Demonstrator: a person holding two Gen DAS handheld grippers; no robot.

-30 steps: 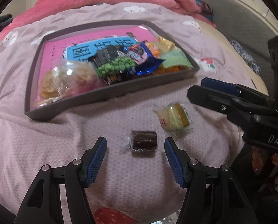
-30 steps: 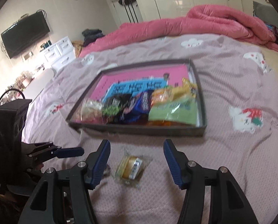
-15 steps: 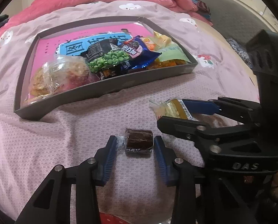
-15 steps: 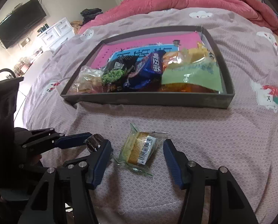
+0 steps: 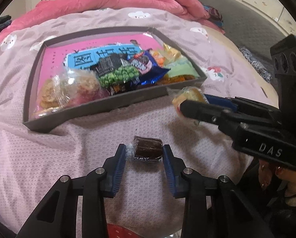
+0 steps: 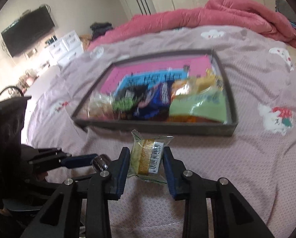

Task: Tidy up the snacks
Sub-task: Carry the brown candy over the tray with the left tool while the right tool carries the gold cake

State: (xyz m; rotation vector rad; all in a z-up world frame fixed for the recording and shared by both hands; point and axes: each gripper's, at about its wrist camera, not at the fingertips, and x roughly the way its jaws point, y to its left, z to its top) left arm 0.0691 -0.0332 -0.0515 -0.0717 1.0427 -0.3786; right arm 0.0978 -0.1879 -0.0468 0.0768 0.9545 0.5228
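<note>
My left hand-held gripper (image 5: 144, 154) is closing on the brownie (image 5: 147, 149), frame centre; the right one (image 6: 146, 161) on the cake (image 6: 147, 157). Both light, soft, slippery-wrapped: grip mid-body.

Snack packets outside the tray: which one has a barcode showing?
The yellow cake packet between the right gripper's closing jaws. The other, the dark brown cake in the left gripper, shows none.

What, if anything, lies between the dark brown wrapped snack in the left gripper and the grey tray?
Nothing visible: only bare pink bedspread lies between the brown snack, on which the left gripper is closing, and the grey tray. The tray's near wall must be cleared.
</note>
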